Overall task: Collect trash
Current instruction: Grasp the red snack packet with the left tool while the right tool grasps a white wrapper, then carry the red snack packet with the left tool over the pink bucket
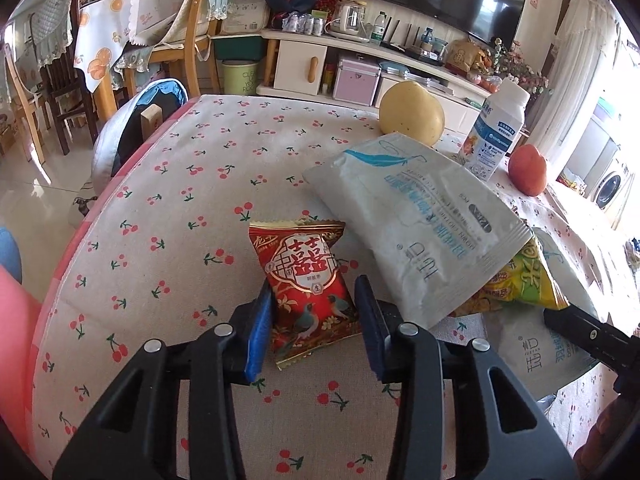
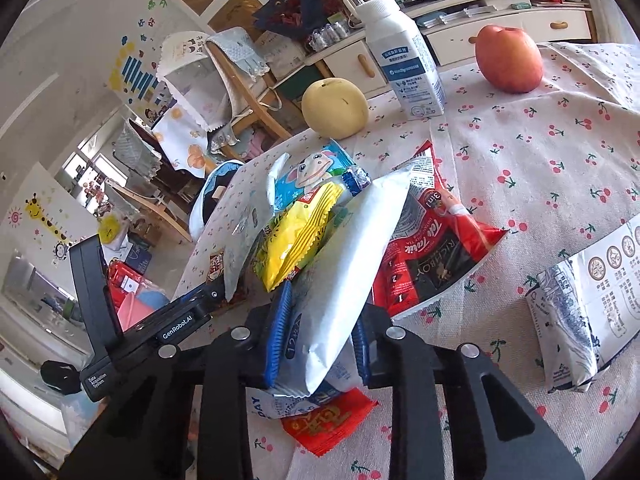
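A red snack packet (image 1: 308, 280) with gold edges lies on the cherry-print tablecloth (image 1: 180, 200). My left gripper (image 1: 314, 320) is shut on it, a blue pad against each side. My right gripper (image 2: 320, 328) is shut on a long white packet (image 2: 348, 264), which tilts up out of a heap of wrappers. In that heap are a yellow packet (image 2: 300, 240), a blue cartoon wrapper (image 2: 308, 172) and a red-and-black sachet pack (image 2: 432, 256). A flat red wrapper (image 2: 328, 424) lies under the right gripper. The same white packet (image 1: 416, 224) shows to the right in the left wrist view.
A pear (image 2: 334, 108), a white milk bottle (image 2: 404, 52) and an apple (image 2: 508, 60) stand at the far side of the table. A white printed package (image 2: 580, 300) lies at the right. Chairs, a TV cabinet and a bag on the floor surround the table.
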